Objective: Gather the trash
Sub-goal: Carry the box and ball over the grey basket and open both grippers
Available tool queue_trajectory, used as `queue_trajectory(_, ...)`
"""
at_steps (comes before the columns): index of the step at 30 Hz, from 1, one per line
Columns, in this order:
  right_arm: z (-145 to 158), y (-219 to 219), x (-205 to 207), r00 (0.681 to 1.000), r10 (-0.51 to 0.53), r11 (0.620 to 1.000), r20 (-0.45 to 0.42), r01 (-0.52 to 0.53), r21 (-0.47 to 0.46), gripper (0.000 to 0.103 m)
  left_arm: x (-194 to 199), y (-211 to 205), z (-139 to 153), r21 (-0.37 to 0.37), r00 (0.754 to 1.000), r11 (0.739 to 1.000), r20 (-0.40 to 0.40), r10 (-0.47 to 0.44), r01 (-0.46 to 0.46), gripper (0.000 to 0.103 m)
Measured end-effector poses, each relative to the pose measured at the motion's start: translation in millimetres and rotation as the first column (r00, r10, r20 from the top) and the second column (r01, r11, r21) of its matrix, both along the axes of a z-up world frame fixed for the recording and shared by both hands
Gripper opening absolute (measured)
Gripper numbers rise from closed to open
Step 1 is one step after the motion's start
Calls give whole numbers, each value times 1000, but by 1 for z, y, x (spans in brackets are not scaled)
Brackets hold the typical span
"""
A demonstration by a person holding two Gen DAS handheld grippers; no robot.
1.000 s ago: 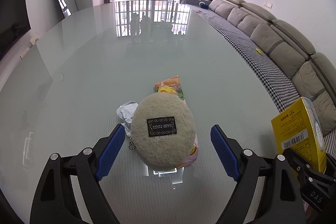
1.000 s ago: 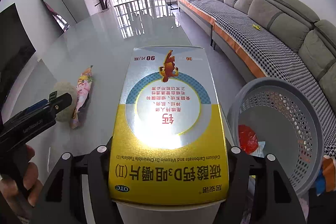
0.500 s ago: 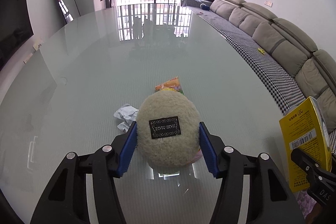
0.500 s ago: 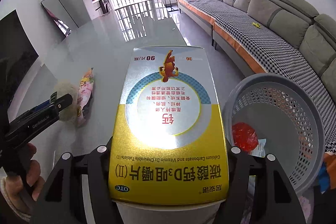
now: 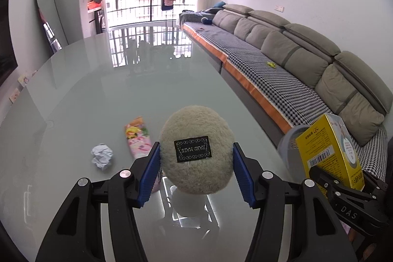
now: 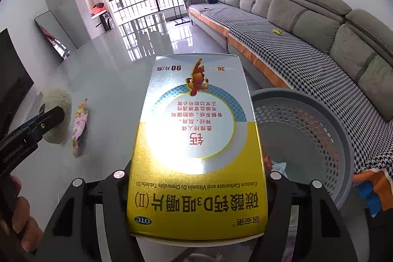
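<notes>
My left gripper (image 5: 196, 163) is shut on a round fuzzy beige pouch (image 5: 196, 136) with a black label and holds it lifted above the glass table (image 5: 122, 90). The pouch also shows in the right wrist view (image 6: 57, 114). My right gripper (image 6: 196, 178) is shut on a yellow and silver tablet box (image 6: 196, 139), held just left of a grey perforated basket (image 6: 307, 129). The box shows in the left wrist view (image 5: 329, 151). A pink snack wrapper (image 5: 138, 141) and a crumpled white paper ball (image 5: 102, 156) lie on the table.
The basket holds a red item and a bit of paper, mostly hidden behind the box. A long grey sofa (image 5: 294, 60) with a checked cover runs along the right. The table's right edge is beside the basket. A mirror (image 5: 49, 21) leans on the far left wall.
My left gripper closed on the fuzzy pouch and lifted it off the snack wrapper, away from the paper ball. My right gripper with the box moved closer to the basket.
</notes>
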State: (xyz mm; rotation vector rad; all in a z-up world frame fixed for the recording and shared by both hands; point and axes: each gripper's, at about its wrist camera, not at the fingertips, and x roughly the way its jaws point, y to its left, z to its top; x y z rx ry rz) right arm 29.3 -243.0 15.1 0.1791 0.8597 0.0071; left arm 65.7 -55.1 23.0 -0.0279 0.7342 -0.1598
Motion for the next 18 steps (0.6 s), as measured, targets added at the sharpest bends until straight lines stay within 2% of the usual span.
queue_trajectory(6,1,-52,-17,995,-98,995,2,98,-5,63,-10,-53,-2,-10,991,991,-17,-133,133,56)
queue_trajectory(13,-14,-113,-36,976,-219,976,-19,219,-5,63,-12,-127,-15,-5,957,959,-58,-283,283,56)
queue_trajectory(18,-29,-145,-44,963,-265,964,-41,264,-11,63,-6,-171,-28,7,933,936,-89,-349,351,56)
